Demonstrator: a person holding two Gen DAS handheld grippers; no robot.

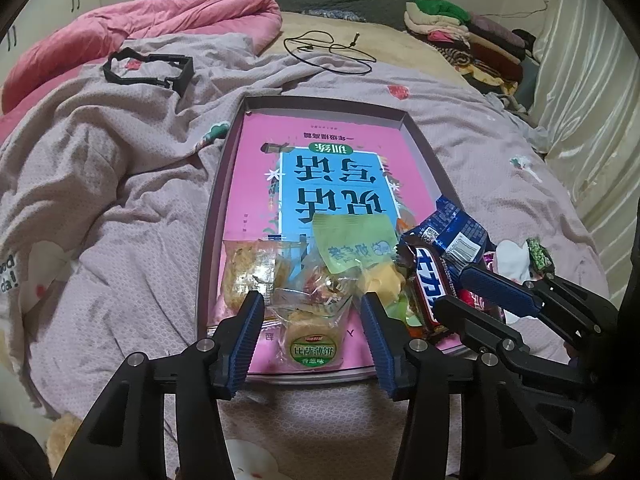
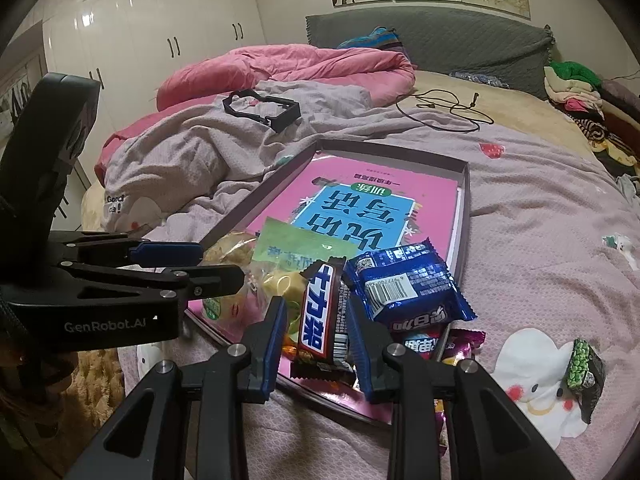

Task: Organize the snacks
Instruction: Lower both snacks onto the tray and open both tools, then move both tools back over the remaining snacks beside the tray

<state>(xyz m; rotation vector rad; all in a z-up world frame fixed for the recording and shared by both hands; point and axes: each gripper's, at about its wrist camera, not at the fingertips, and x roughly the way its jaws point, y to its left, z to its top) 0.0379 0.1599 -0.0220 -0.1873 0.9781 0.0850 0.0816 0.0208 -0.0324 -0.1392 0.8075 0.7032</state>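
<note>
A shallow tray [image 1: 218, 200] with a pink book laid inside it rests on the bed. Several snacks are heaped at its near end. My left gripper [image 1: 312, 296] stands open astride a clear-wrapped biscuit pack with a green label [image 1: 314, 348], its pads apart from the wrapper. From the right wrist camera, my right gripper [image 2: 314, 298] is shut on a brown, blue and white chocolate bar [image 2: 320, 312], tilted up over the tray's near corner. A blue packet [image 2: 404, 284] leans just right of the bar. A green and black seaweed snack [image 2: 584, 368] lies alone on the bedcover at the right.
A black plastic frame [image 1: 148, 68] and a black cable [image 1: 332, 52] lie on the bed beyond the tray. A pink quilt [image 1: 140, 28] is bunched at the far left, and folded clothes [image 1: 460, 28] are stacked at the far right. White wardrobes [image 2: 140, 20] line the left wall.
</note>
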